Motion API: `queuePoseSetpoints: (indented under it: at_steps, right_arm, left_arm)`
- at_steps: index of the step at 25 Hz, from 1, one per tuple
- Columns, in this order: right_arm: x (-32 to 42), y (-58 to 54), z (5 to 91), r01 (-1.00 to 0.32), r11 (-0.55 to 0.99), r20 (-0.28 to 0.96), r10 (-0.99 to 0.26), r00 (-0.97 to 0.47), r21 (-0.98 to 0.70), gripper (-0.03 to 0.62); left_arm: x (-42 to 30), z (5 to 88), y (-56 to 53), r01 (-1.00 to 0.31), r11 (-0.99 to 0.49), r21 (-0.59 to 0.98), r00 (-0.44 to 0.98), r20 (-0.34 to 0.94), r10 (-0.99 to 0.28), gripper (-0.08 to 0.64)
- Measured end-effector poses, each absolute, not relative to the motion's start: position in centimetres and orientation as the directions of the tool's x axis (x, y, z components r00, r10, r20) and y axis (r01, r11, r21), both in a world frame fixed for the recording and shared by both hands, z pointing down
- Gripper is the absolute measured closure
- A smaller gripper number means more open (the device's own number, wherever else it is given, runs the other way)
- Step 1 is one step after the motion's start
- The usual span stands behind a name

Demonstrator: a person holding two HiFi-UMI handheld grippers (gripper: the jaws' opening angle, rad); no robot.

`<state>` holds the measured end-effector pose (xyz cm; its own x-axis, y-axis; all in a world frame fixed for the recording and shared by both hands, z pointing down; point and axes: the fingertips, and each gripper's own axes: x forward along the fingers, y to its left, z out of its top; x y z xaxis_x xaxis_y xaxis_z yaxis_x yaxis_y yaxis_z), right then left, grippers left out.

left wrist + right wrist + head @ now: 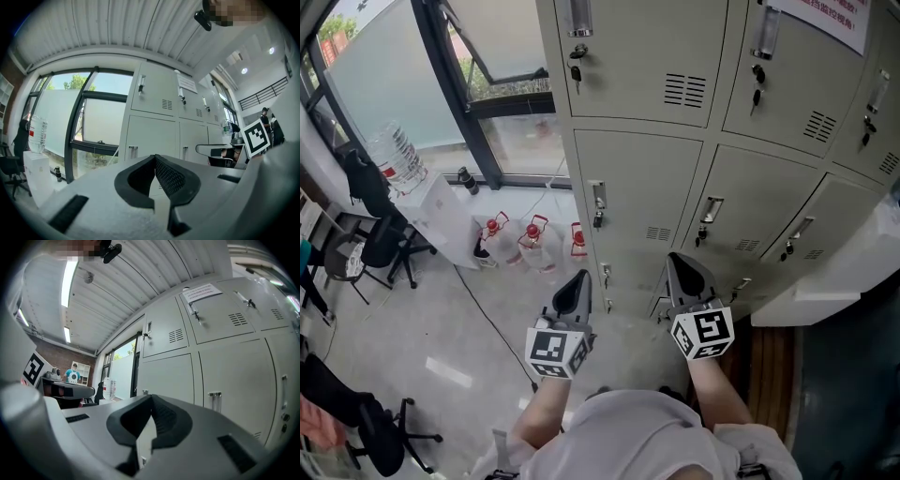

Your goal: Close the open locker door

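**Figure. Two grippers held before a bank of lockers (head view, with each gripper's own view).**

The left gripper (579, 279) and the right gripper (679, 261) sit side by side, low in front of the person, both aimed at the locker bank (637, 56). In each gripper's own view the jaws meet at the tips and hold nothing. We judge that closed, empty jaws suit pushing a panel, not grasping one.

The doors (642, 192) straight ahead lie flush in their frames, with their latch handles (597, 203) upright. Keys (576, 73) hang from the locks of the upper row.

At the right edge a pale slab (825, 286) juts out from the row towards the person. We take it as possibly the open locker door seen from above, but we cannot tell for certain. The scene therefore fits two readings:
- The slab is the door, standing out from the row.
- The task's door already lies flush among those ahead.

Surroundings:
- A paper notice (825, 14) is fixed to an upper door.
- Red-capped water jugs (532, 242) stand on the floor below the window (403, 66), just left of the lockers.
- A dark cable (492, 323) crosses the floor.
- Office chairs (384, 246) stand well to the left.

Nothing lies between the grippers and the locker fronts. The slab stands near the right gripper, on its outer side.
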<state>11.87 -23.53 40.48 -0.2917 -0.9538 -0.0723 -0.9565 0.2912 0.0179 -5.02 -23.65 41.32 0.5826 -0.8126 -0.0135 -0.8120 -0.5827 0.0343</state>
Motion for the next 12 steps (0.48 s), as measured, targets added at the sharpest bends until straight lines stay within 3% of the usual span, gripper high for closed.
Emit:
queuePoseSetpoints:
  at_steps: [12]
  right_arm:
    - [11.66,-23.02,40.68,-0.956,0.293,-0.069,-0.954,-0.293,0.016,0.580]
  left_arm:
    - [-5.00,41.48,-23.28,-0.814,-0.579,0.033,0.579,-0.012,-0.815,0.552]
